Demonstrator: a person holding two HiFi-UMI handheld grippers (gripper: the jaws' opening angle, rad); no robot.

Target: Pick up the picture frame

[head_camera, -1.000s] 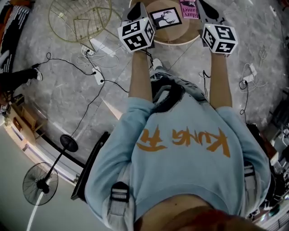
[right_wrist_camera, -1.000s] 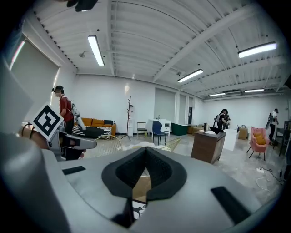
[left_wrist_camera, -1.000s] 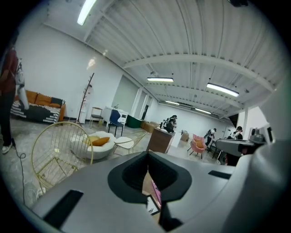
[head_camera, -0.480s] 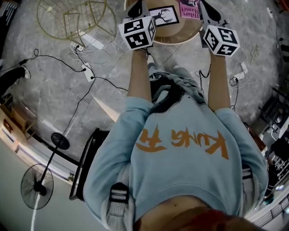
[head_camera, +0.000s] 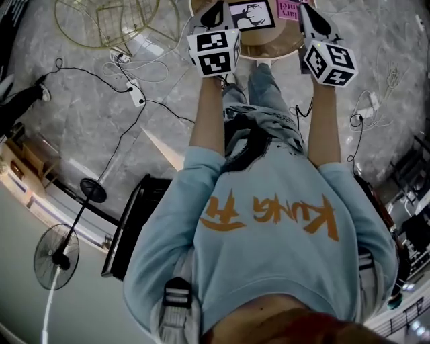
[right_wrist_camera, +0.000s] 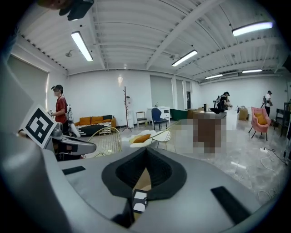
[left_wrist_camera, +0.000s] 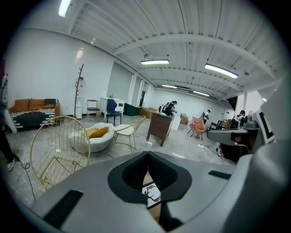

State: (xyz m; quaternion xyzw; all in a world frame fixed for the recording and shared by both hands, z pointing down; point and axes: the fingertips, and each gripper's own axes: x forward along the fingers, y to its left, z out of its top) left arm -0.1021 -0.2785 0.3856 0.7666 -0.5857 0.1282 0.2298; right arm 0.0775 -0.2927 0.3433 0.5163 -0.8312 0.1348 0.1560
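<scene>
- Our left gripper (head_camera: 217,8) is fully closed, its dark pads pressed together with nothing between them.
- Our right gripper (head_camera: 307,9) is closed in the same way and also holds nothing.
- The picture frame (head_camera: 251,15) lies flat on a round wooden table (head_camera: 269,48). It is ahead of both tools and between their tips, just to the right of the left gripper's tip and apart from it.
- The frame has a black border around a white sheet printed with a black stag's head and antlers. We see no writing on it.
- In the left gripper view, part of that stag print (left_wrist_camera: 152,193) shows through the gap under the closed jaws, below and ahead of them.
- A pink card (head_camera: 293,8) lies on the same table, just left of the right gripper's tip. It has dark lettering, but the top edge of the head view cuts it off and we cannot read it.
- In the right gripper view, a small black-edged white patch (right_wrist_camera: 139,200) shows under the jaws against the wood. We cannot tell what it is.
- The left marker cube (head_camera: 215,52) and the right marker cube (head_camera: 330,62) have black-and-white square codes and no words.
- Behind the tools, the pale blue sweatshirt (head_camera: 269,269) has orange brush-style lettering that appears upside down from the head camera. We read "KUNG", with a stylised mark beside it.
</scene>
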